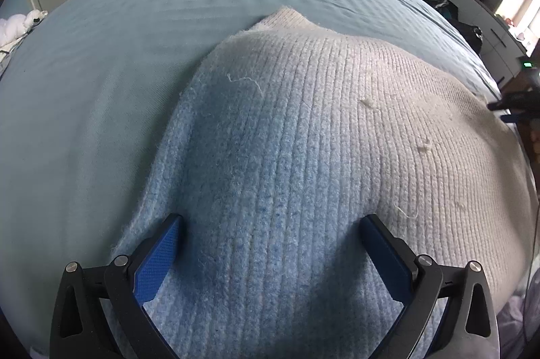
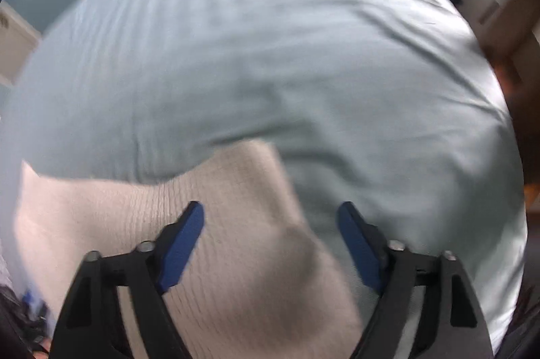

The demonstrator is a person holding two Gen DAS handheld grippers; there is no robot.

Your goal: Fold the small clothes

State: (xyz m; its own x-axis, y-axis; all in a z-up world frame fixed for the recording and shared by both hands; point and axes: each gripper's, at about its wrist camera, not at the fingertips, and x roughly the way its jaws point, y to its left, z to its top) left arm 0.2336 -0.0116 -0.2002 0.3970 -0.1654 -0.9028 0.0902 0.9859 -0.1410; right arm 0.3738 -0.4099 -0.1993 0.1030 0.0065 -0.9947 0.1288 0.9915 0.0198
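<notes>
Ribbed knit sweater (image 1: 303, 139), pale blue shading to cream, lies spread on a bed covered by a light blue-green sheet (image 1: 101, 72). Seen from the left wrist camera, the garment fills most of the view, with one edge running diagonally toward a raised corner at the far end. A few loose threads sit on the knit.

Left gripper (image 1: 270, 230) hovers just above the sweater, angled steeply down, its blue-padded jaws spread wide and gripping nothing. The cloth beneath them looks undisturbed.

From the right wrist camera, blurred by motion, a cream portion of the sweater (image 2: 236, 224) lies on the sheet (image 2: 270, 55), probably a sleeve or a corner of the garment; which one cannot be told. Right gripper (image 2: 271, 217) points straight down over it, jaws apart and empty, with one finger above the knit and the other above bare sheet.

Progress looks early. The sweater seems laid out mostly flat, and no finished fold is clearly visible. Neither claw has hold of the fabric, so the folding itself appears still to be done, likely starting with taking hold of an edge or sleeve.
</notes>
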